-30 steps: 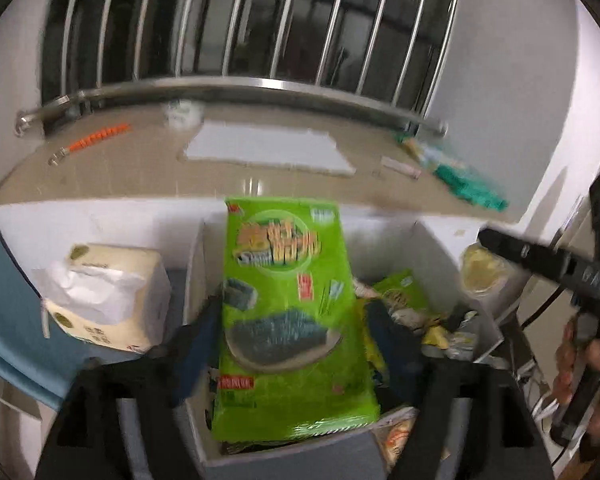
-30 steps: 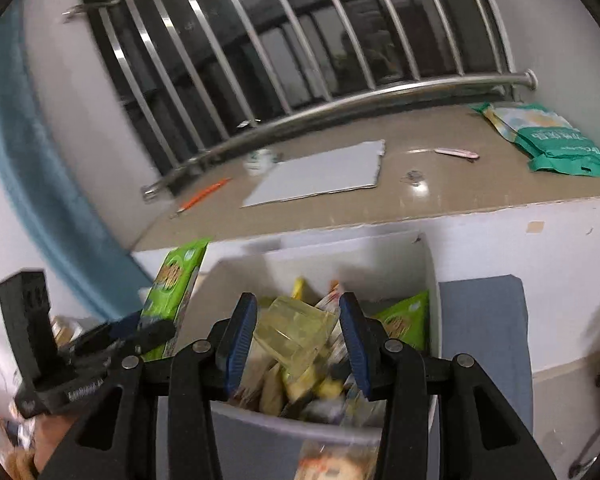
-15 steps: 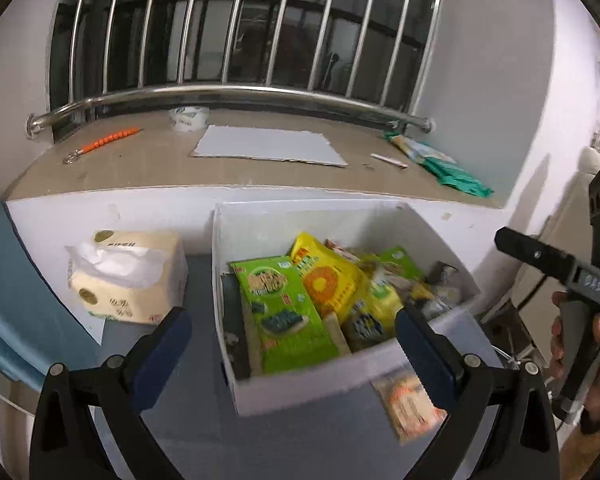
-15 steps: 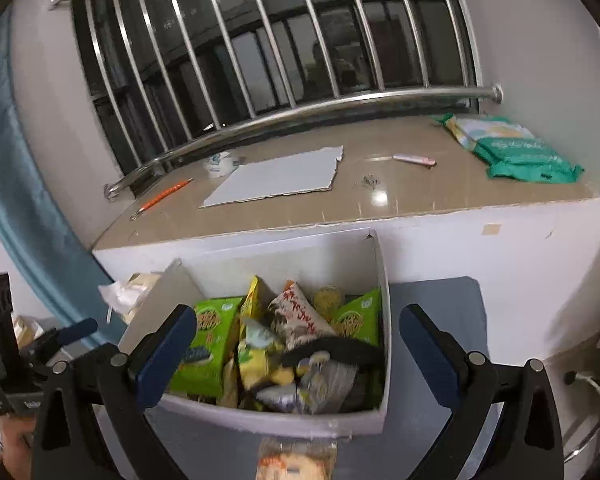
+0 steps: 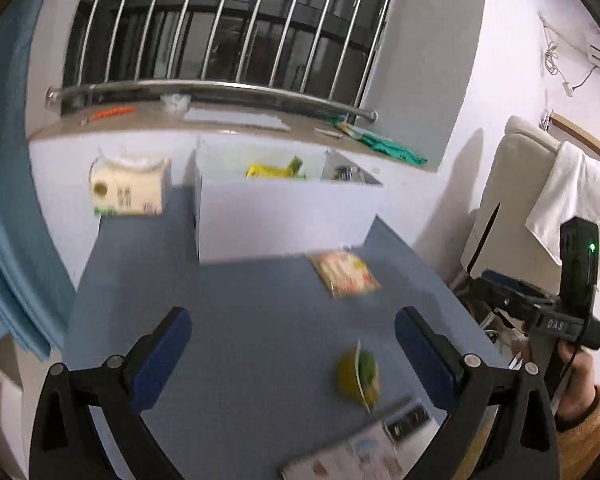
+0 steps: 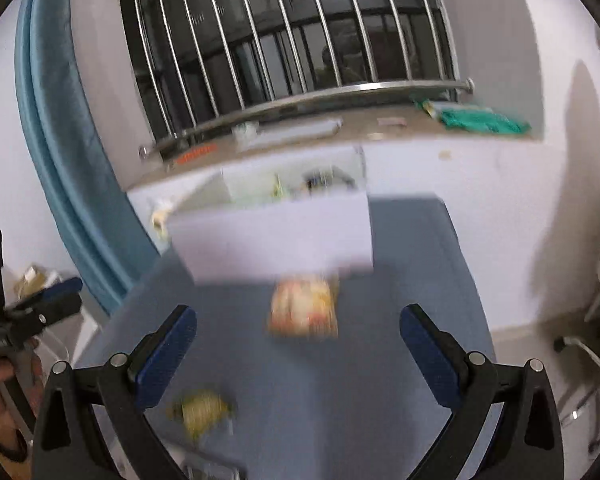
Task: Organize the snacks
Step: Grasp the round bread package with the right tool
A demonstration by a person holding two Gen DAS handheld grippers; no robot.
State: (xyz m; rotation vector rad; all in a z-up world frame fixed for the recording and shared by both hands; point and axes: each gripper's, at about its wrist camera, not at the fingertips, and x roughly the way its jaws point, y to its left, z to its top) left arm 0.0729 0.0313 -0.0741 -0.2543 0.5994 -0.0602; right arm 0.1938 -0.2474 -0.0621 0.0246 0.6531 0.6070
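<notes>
A white box (image 5: 284,216) holding several snack packs stands at the far side of the blue table (image 5: 228,320); it also shows in the right wrist view (image 6: 276,236). An orange-and-white snack pack (image 5: 344,274) lies on the table in front of the box, blurred in the right wrist view (image 6: 304,310). A small yellow-green snack (image 5: 358,376) lies nearer, also in the right wrist view (image 6: 200,410). My left gripper (image 5: 292,344) is open and empty above the table. My right gripper (image 6: 298,346) is open and empty, pulled back from the box.
A tissue pack (image 5: 130,186) stands left of the box. A printed packet (image 5: 352,454) lies at the table's near edge. A window ledge (image 5: 228,122) with a green bag (image 5: 380,144) runs behind. A chair with a white towel (image 5: 564,200) stands right. A blue curtain (image 6: 72,160) hangs left.
Both grippers have pulled back and away from the box, which now looks smaller and farther. Two loose snacks on the table have come into view. Both grippers stay open.
</notes>
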